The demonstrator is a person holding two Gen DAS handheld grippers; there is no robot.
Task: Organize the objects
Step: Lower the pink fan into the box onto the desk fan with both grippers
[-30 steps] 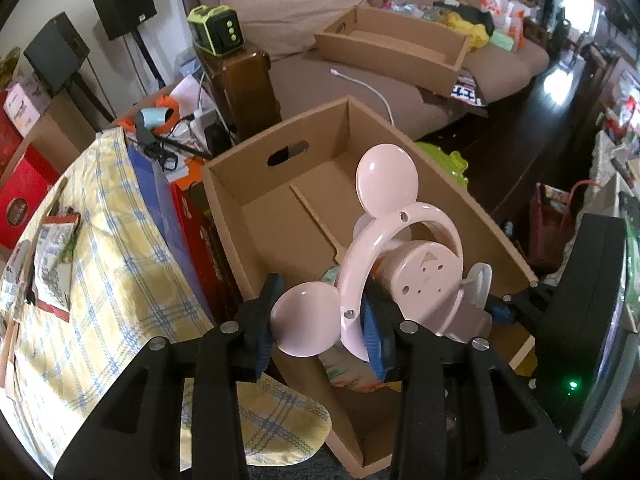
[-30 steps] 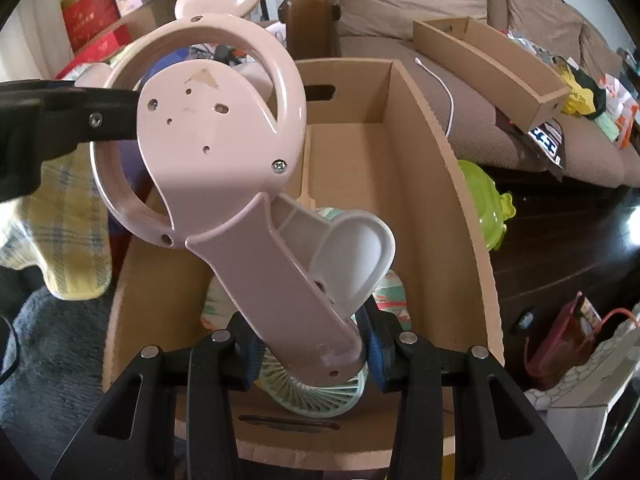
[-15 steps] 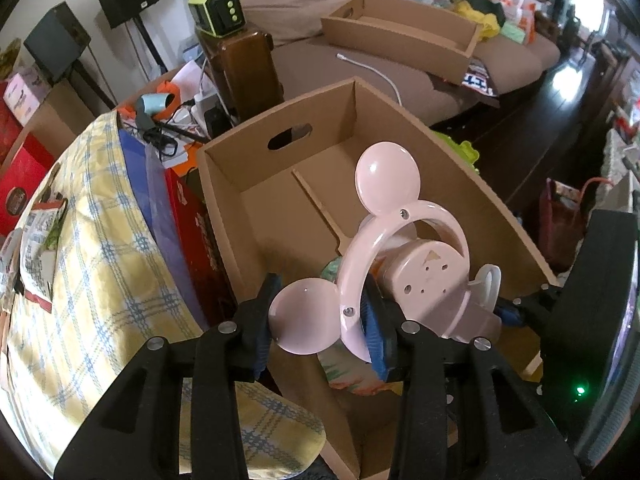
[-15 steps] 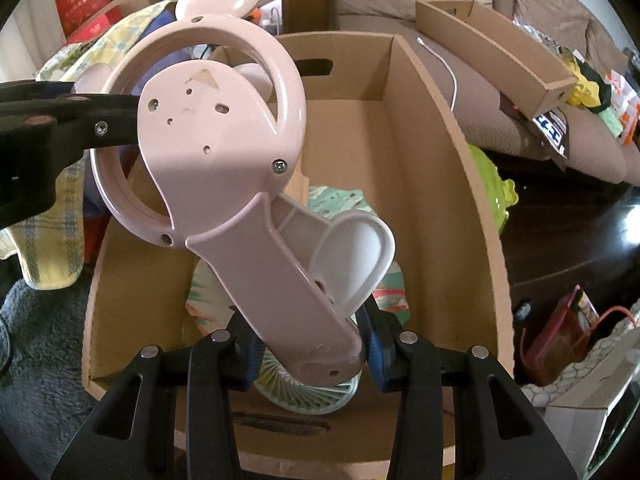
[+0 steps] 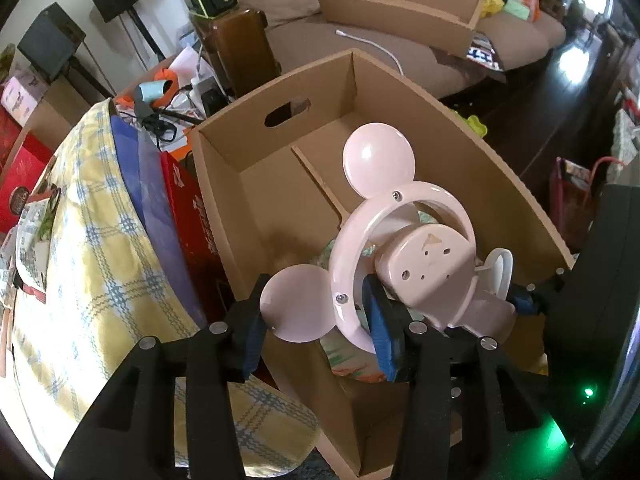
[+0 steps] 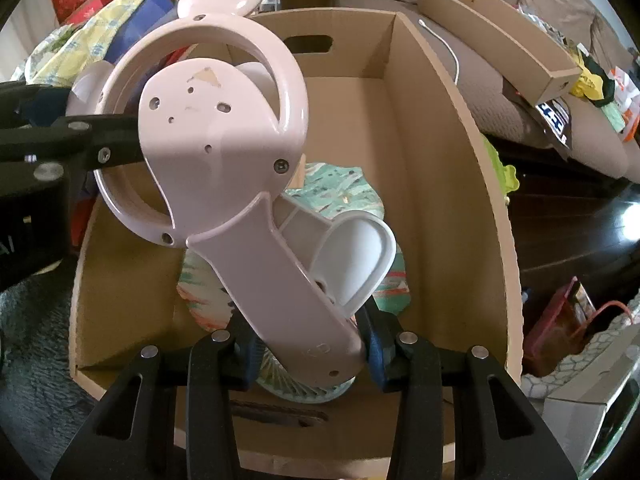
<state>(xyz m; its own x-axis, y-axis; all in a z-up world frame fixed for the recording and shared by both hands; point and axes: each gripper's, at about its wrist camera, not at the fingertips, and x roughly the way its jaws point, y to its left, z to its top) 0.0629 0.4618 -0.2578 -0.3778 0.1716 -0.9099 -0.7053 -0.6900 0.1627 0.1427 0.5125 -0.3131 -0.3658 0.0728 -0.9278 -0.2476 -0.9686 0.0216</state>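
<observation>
A pink mouse-eared handheld fan [image 5: 424, 264] hangs tilted over the near end of an open cardboard box [image 5: 280, 80]. My left gripper [image 5: 314, 320] has one round ear and the ring's edge between its pads. Its jaws are opening, and the pads still seem to touch. My right gripper [image 6: 306, 354] is shut on the fan's handle [image 6: 280, 288]. The fan's ring [image 6: 208, 128] reaches up to the left, where the left gripper's fingers [image 6: 80, 140] meet it. Below in the box [image 6: 440, 200] lie a patterned round item [image 6: 344, 196] and a green grilled fan [image 6: 288, 384].
A yellow plaid cloth [image 5: 80, 240] covers a pile left of the box, with a red carton [image 5: 188, 208] between them. Behind stand a wooden post [image 5: 240, 48] and a sofa bearing a long cardboard tray [image 5: 400, 4]. Dark floor and a red bag [image 6: 560, 320] lie to the right.
Both grippers and the pink fan have sunk a little towards the box. The left gripper's jaws stand slightly wider apart than before.
</observation>
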